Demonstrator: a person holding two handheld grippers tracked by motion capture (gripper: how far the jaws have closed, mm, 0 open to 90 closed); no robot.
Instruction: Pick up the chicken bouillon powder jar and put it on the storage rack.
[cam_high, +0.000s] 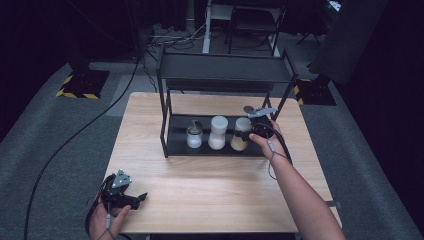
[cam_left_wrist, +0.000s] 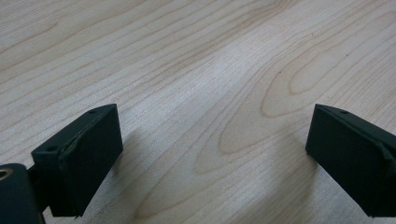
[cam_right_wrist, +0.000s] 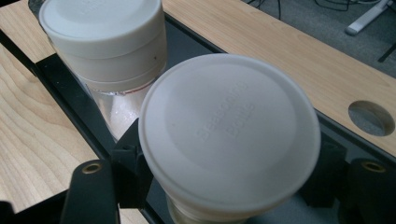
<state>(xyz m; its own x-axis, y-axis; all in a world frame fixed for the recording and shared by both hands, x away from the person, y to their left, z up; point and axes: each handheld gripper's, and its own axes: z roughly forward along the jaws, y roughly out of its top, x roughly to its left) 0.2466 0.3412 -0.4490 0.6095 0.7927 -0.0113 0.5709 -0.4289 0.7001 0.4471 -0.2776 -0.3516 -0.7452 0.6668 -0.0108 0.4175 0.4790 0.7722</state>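
Three jars stand in a row on the lower shelf of a black rack (cam_high: 177, 144). The rightmost jar (cam_high: 241, 131), white-lidded with tan contents, has my right gripper (cam_high: 248, 134) around it from the right. In the right gripper view its broad white lid (cam_right_wrist: 229, 130) covers the gripper (cam_right_wrist: 229, 168), whose black jaws hug the jar's neck just under the lid on both sides. The middle jar (cam_right_wrist: 105, 37) stands close behind it to the left. My left gripper (cam_high: 140, 197) rests at the table's front left corner, open (cam_left_wrist: 212, 154), with bare wood between its jaws.
The middle jar (cam_high: 217, 132) holds white powder, and a shorter metal-lidded jar (cam_high: 194, 135) stands to its left. The rack's top shelf (cam_high: 225, 67) overhangs the jars. A round cable hole (cam_right_wrist: 371, 116) sits in the wooden table (cam_high: 210, 190) behind the rack.
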